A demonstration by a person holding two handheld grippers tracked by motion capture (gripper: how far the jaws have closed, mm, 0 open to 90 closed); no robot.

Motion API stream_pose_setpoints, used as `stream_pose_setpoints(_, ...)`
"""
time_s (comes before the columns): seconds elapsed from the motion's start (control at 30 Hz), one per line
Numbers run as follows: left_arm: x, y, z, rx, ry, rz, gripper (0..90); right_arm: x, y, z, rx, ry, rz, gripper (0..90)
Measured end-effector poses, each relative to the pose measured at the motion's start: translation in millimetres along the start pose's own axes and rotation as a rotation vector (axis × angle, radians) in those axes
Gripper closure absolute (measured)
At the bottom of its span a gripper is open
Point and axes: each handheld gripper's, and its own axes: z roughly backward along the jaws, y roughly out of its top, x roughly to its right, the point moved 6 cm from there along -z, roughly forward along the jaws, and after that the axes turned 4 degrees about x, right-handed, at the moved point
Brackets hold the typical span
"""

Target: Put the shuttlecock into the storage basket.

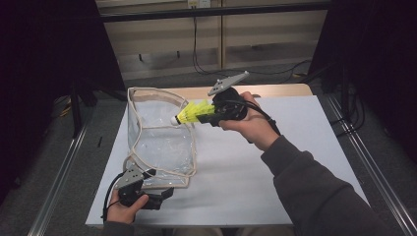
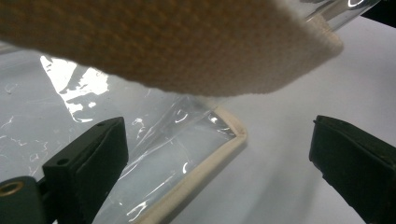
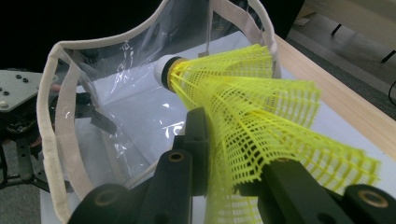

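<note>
Right tongs (image 1: 209,116): clamped narrow on yellow shuttlecock (image 1: 193,112), both black pads pressed into the mesh skirt, seen close in right gripper view (image 3: 243,140). White cork tip pointed at the mouth of the clear bag (image 1: 160,142), just at its rim, at about 2 o'clock of the bag in high view.

Left tongs (image 1: 164,192): standing wide, 2 black pads far apart in left gripper view (image 2: 219,168). Low corner of the bag lying between them; left pad on or just over the film, right pad over bare table (image 1: 255,182). Contact hard to confirm.

Shuttlecock: plastic lattice skirt, flared cone, ribbed; rounded white tip with dark band.

Bag: transparent crinkled film, glossy highlights, edged in cream woven webbing (image 2: 187,51); standing open on the table at 9 o'clock, mouth facing the right hand (image 1: 251,128).

Table: flat white sheet, wooden edge at 12 o'clock.

Hidden or unclear: webbing strap blurred across the top of left gripper view; skirt's lower edge cut off in right gripper view; surroundings dark.
</note>
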Motion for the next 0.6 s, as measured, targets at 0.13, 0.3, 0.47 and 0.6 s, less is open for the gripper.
stream_pose_setpoints(0.13, 0.0, 0.0, -0.1, 0.001, 0.0, 0.001, 4.5, -2.1, 1.1, -5.1, -0.006, 0.001, 0.002, 79.0)
stream_pose_setpoints(0.3, -0.2, 0.1, 0.1, 0.0, 0.001, -0.002, 4.5, -5.0, 4.2, -9.4, -0.006, 0.006, 0.005, 79.0)
stream_pose_setpoints(0.47, -0.2, 0.1, 0.0, 0.001, -0.001, 0.001, 4.5, -8.5, 7.2, -14.3, -0.01, 0.012, 0.009, 79.1)
stream_pose_setpoints(0.6, -0.3, 0.0, 0.0, 0.001, -0.002, 0.001, 4.5, -11.8, 9.7, -19.0, -0.012, 0.017, 0.018, 79.1)
